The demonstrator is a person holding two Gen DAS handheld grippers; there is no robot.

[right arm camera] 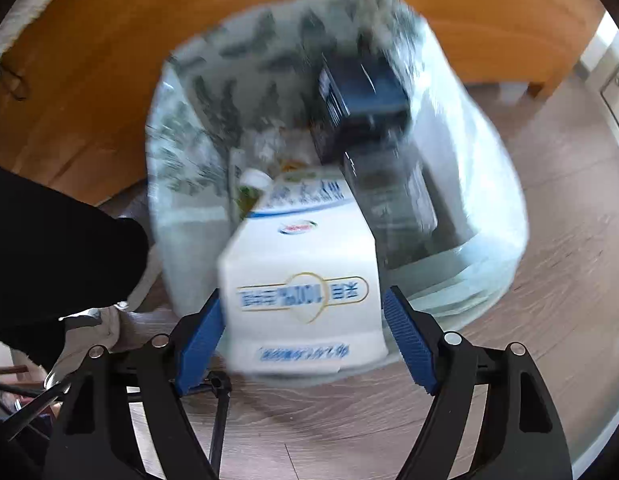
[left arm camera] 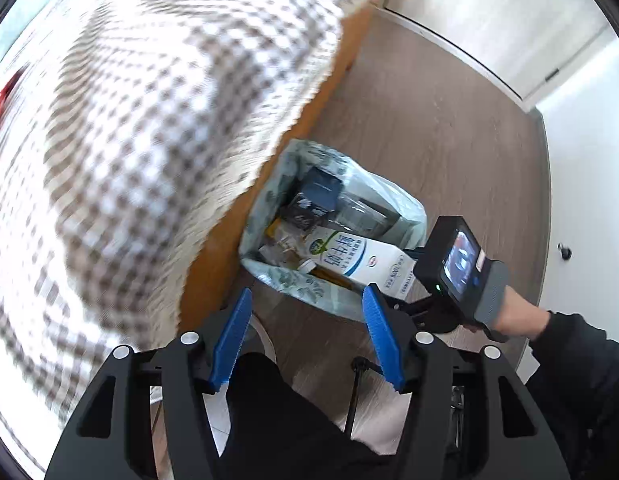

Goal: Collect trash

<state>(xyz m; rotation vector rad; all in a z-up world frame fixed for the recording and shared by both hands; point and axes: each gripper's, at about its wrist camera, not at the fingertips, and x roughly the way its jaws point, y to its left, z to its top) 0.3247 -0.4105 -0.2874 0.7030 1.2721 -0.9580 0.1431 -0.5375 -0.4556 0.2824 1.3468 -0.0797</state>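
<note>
Right gripper (right arm camera: 305,332) straddles the milk carton (right arm camera: 305,280), jaws wide, the right pad clear of it, so no real grip. Carton leans on the bin's (right arm camera: 489,208) near rim; it could tip onto the floor. Left gripper (left arm camera: 307,340) hangs open, empty.

My right gripper (right arm camera: 301,344) points steeply down over the trash bin (right arm camera: 489,264), which is lined with a pale translucent bag. A white milk carton (right arm camera: 305,280) with blue print lies between my blue pads (right arm camera: 409,344), its far end inside the bin opening. The left pad touches the carton's side; a narrow gap shows at the right pad, so I cannot confirm a grip. The view is motion-blurred. Inside the bin sit a dark blue box (right arm camera: 361,88), a clear container and small scraps. The bin stands on wood-grain floor (right arm camera: 549,200), against an orange wooden panel (right arm camera: 109,60). A black sleeve (right arm camera: 49,240) enters at the left.
</note>
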